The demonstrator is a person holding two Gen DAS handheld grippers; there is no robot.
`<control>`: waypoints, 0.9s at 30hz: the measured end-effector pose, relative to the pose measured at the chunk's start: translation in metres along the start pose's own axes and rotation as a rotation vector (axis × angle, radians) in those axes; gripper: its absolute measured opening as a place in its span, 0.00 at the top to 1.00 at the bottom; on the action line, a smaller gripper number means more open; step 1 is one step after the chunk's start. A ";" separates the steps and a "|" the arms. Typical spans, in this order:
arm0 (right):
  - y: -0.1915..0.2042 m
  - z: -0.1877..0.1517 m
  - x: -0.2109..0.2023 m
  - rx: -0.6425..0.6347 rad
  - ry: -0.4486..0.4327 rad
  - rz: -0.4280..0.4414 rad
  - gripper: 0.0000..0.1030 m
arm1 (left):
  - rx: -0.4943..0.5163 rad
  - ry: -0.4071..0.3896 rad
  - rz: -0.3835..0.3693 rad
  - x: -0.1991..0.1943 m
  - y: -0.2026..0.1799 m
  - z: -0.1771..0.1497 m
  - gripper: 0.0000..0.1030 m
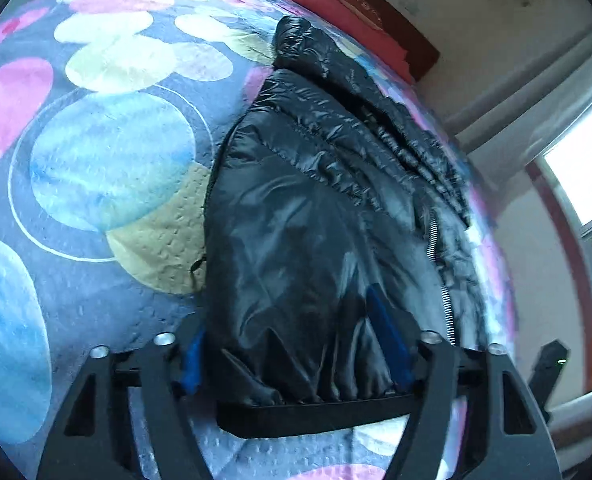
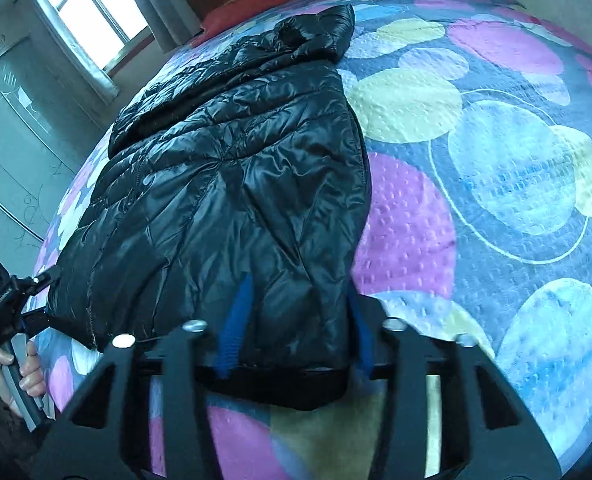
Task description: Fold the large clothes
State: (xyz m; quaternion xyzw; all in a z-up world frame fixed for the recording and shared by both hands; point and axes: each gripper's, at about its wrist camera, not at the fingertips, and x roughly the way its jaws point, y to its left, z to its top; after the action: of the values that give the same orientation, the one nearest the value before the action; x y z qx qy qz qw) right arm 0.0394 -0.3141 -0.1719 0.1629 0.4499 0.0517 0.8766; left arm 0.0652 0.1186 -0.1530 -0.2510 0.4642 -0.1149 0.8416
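Note:
A shiny black puffer jacket (image 1: pixel 316 208) lies on a bed, folded lengthwise, its hood at the far end; it also shows in the right wrist view (image 2: pixel 232 184). My left gripper (image 1: pixel 296 344) holds the jacket's bottom hem, the fabric bunched between its blue pads (image 1: pixel 388 336). My right gripper (image 2: pixel 296 324) holds the other hem corner, with the black fabric between its blue pads (image 2: pixel 234 328). The left gripper also shows in the right wrist view (image 2: pixel 4 300), held by a hand at the bed's left edge.
The bedspread (image 2: pixel 496 184) is grey-blue with large pink, blue and yellow circles. A red pillow (image 1: pixel 336 4) and brown headboard stand at the far end. A window (image 2: pixel 92 12) and a wardrobe (image 2: pixel 12 128) stand past the bed's left edge.

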 end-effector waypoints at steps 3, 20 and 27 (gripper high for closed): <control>-0.001 0.000 -0.004 0.016 -0.015 0.015 0.83 | 0.002 -0.035 0.027 -0.006 0.003 -0.005 0.66; 0.005 0.006 -0.097 0.099 -0.149 0.261 0.91 | -0.045 -0.181 -0.125 -0.097 -0.010 0.010 0.89; 0.007 0.057 -0.100 0.145 -0.198 0.352 0.91 | 0.019 -0.217 -0.152 -0.095 -0.034 0.065 0.89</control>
State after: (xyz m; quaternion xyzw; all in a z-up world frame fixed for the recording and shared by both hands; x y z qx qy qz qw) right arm 0.0270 -0.3446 -0.0609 0.3057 0.3290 0.1551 0.8799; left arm 0.0691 0.1510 -0.0372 -0.2884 0.3491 -0.1548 0.8781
